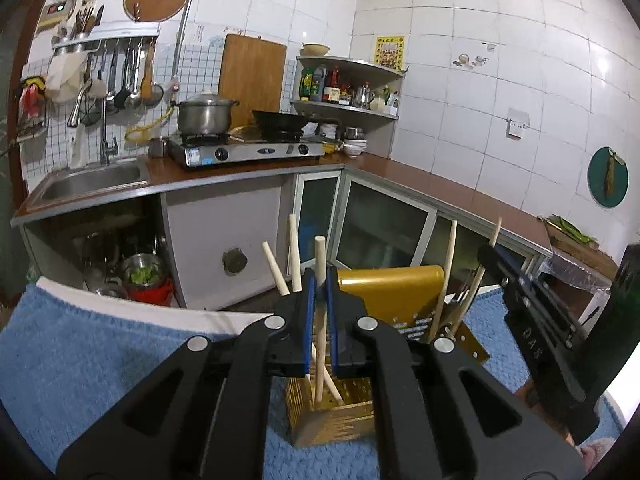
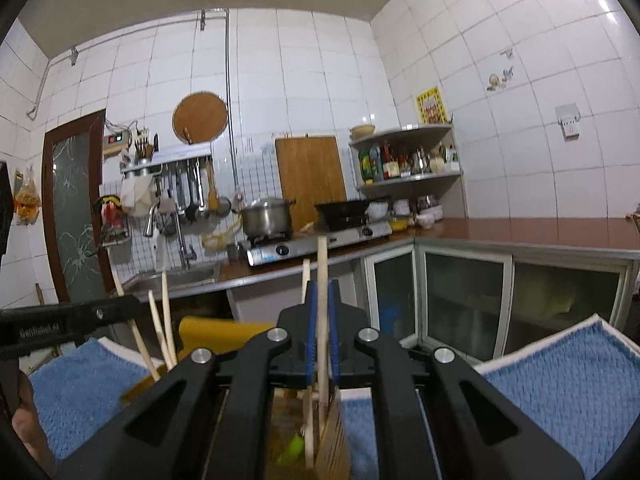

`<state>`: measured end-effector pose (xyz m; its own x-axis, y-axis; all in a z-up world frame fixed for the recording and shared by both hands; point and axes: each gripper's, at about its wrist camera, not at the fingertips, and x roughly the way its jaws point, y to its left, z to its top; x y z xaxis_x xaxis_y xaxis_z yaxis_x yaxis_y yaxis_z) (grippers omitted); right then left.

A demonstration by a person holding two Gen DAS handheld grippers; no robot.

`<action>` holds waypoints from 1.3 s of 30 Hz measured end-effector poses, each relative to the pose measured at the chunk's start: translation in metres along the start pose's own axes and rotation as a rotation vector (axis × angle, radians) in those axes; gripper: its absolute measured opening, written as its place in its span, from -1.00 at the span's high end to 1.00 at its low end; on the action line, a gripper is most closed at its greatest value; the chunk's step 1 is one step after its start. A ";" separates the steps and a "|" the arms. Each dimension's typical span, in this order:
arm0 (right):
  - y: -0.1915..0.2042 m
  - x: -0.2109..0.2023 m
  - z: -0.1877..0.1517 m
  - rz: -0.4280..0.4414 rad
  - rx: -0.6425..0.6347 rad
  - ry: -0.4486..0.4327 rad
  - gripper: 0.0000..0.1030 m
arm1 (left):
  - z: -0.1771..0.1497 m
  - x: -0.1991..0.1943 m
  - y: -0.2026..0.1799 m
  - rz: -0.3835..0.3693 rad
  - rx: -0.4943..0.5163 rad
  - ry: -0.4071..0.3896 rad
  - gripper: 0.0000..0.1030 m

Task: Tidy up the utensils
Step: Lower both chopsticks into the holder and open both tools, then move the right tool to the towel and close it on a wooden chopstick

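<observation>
Wooden, light and stiff: my left tongs [image 1: 319, 300] pinch one chopstick [image 1: 319, 256] mid-shaft, my right tongs [image 2: 322, 320] another chopstick [image 2: 322, 264], both over the gold holder [image 1: 332, 416].

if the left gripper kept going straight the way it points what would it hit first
Probably the gold utensil holder's raised back, right beyond the left gripper, which is shut on a wooden stick. Depth is unclear.

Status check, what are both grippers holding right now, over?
Left gripper shut on chopstick. Right gripper shut on wooden stick. Both over gold holder. Nothing blocking.
</observation>
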<state>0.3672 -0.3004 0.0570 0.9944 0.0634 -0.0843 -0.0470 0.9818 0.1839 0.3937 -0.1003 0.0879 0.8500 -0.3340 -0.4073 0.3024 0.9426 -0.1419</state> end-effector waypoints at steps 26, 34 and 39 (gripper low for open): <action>-0.017 -0.084 -0.037 -0.199 0.004 0.501 0.11 | -0.071 -0.086 0.052 0.122 -0.095 0.208 -0.88; -0.040 -0.083 -0.091 -0.321 0.094 0.692 0.11 | -0.126 -0.076 0.054 0.147 -0.069 0.331 -0.88; -0.044 -0.078 -0.111 -0.363 0.120 0.745 0.13 | -0.144 -0.071 0.047 0.147 -0.052 0.366 -0.88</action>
<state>0.2816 -0.3282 -0.0531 0.6213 -0.1103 -0.7758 0.3170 0.9408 0.1201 0.2853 -0.0318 -0.0200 0.6696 -0.1817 -0.7202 0.1593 0.9822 -0.0996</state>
